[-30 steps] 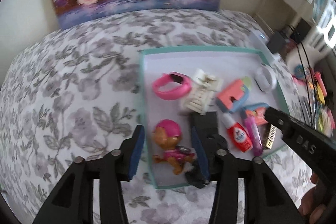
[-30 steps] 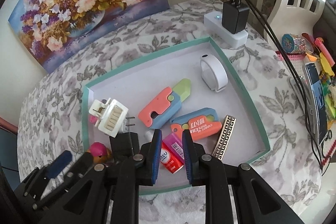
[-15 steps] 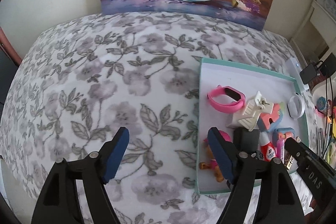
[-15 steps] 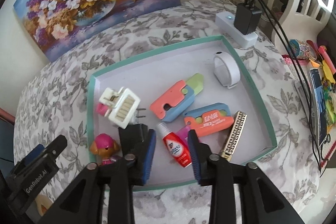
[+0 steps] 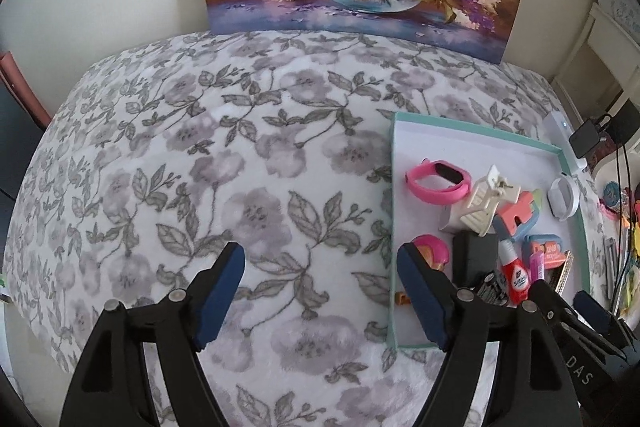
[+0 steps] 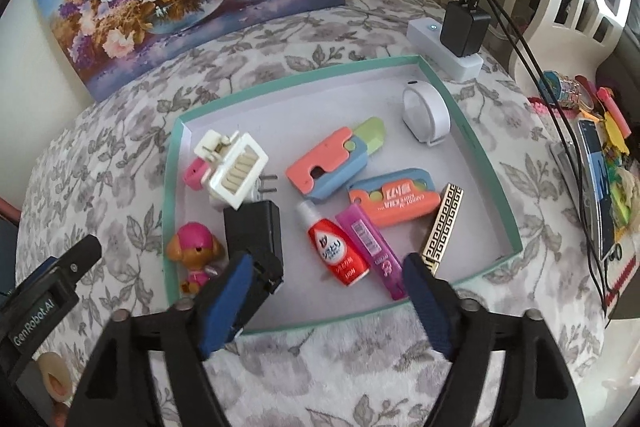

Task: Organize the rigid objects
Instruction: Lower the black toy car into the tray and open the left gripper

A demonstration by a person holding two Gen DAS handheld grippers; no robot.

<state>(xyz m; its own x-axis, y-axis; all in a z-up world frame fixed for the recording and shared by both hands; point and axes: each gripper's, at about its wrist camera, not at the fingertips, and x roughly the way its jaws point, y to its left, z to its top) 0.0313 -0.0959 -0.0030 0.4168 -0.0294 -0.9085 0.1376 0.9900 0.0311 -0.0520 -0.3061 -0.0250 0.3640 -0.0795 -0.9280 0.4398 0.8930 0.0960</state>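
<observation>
Our left hand-held gripper (image 5: 320, 291) points steeply down over the floral-covered surface (image 5: 240, 163), just left of the teal-rimmed tray (image 5: 393, 227). Its jaws stand wide and hold nothing, having just been opening; only patterned cloth shows between the blue pads (image 5: 224, 287), and the right pad overlaps the tray's left rim in the view.

Our right hand-held gripper (image 6: 326, 297) also tilts steeply down, over the tray's (image 6: 472, 155) near edge. Its jaws have just been opening and now stand wide, gripping nothing. Between them, apart from both pads, lie the red-and-white bottle (image 6: 338, 247) and the pink tube (image 6: 374, 251), side by side on the tray floor.

The black adapter (image 6: 254, 231) lies just beside the left pad, the dog figurine (image 6: 194, 255) in the tray's near-left corner. Farther in we see a white plug (image 6: 234, 169), a pink band (image 5: 436, 181), two coral-and-blue cutters (image 6: 332, 161), a gold-patterned bar (image 6: 444, 223) and a white band (image 6: 426, 113).

In the right wrist view the left hand-held gripper's black body shows at lower left.
</observation>
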